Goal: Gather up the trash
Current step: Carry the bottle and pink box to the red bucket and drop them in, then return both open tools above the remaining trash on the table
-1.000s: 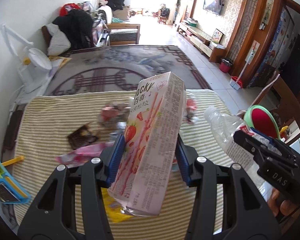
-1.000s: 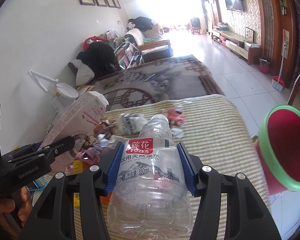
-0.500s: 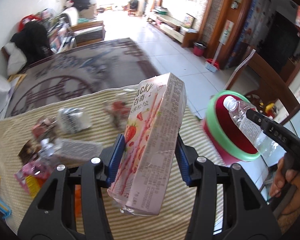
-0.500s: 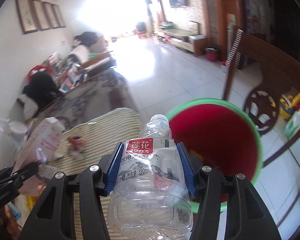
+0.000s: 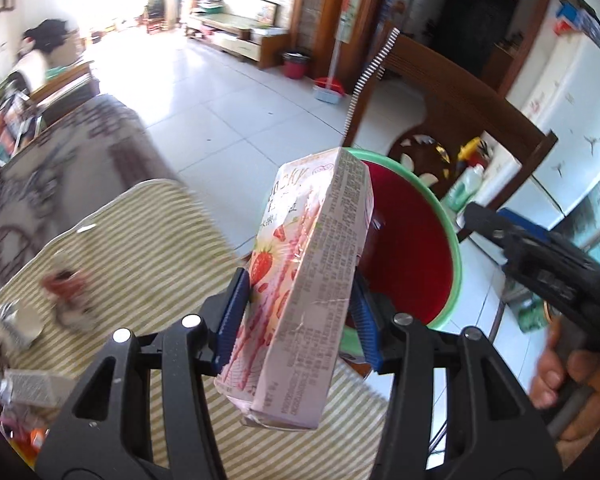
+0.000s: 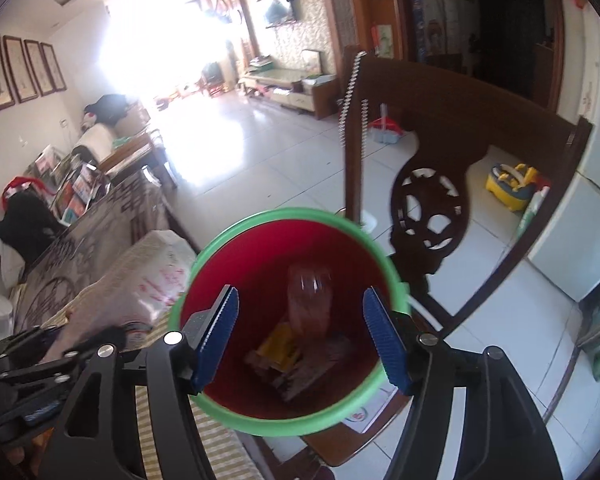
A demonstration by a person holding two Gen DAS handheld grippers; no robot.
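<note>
Bottle (image 6: 309,300) now drops blurred inside the red bin (image 6: 220,408), since my right gripper (image 6: 300,340) has just spread empty, while my left gripper (image 5: 296,316) stays clamped on the snack box (image 5: 300,300) beside the bin.

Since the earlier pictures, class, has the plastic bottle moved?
Yes. The right tongs have just been opening with nothing between them, and the bottle is now down inside the red bin.

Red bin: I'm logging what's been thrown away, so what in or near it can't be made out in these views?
- Bottle, right wrist view: motion-blurred, label unreadable.
- Wrappers on the bin floor: dim, too blurred to identify.
- Bin interior, left wrist view: mostly hidden behind the box.
- Table trash, left wrist view: smeared by motion.
</note>
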